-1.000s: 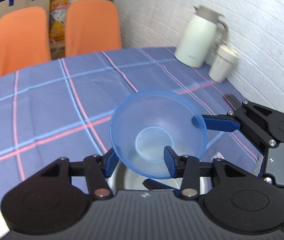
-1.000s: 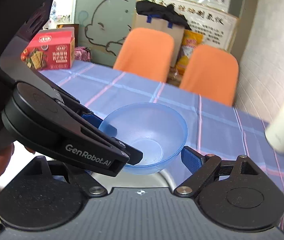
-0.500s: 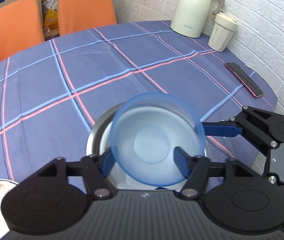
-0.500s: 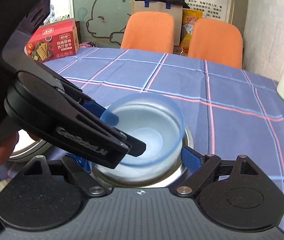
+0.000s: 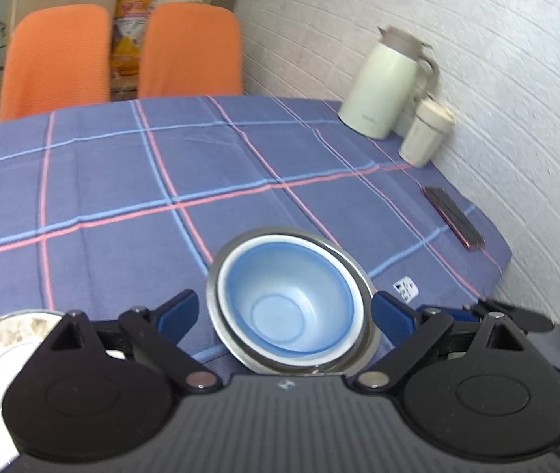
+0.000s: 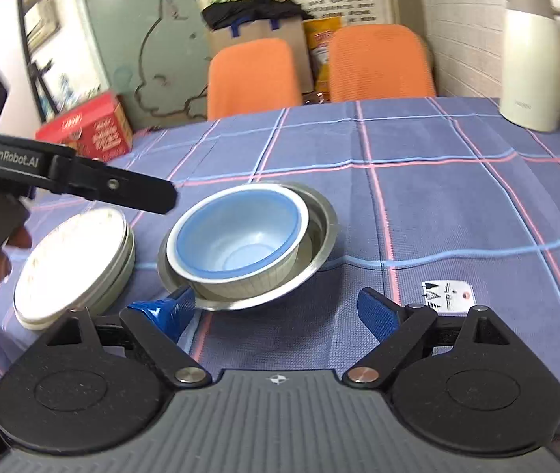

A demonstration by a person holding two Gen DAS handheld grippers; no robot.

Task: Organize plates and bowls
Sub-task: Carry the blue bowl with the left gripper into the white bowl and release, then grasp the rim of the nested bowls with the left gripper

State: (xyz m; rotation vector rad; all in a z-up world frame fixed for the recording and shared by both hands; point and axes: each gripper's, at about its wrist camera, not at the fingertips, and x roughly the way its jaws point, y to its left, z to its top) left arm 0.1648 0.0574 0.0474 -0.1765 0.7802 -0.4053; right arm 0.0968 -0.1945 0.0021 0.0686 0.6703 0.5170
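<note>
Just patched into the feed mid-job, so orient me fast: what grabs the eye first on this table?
The blue bowl nested in a white bowl inside the steel bowl, near the table's front edge, stands out first. Beside it on the left sits a stack of white plates. Both the left gripper and the right gripper are open, holding nothing; a white thermos jug stands by the wall.

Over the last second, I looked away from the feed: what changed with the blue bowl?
The left gripper lowered the blue bowl into the white bowl inside the steel bowl, then let go; its jaws now stand open. The right gripper, open throughout, backed away. The plate stack, tablecloth and flask stayed put.
</note>
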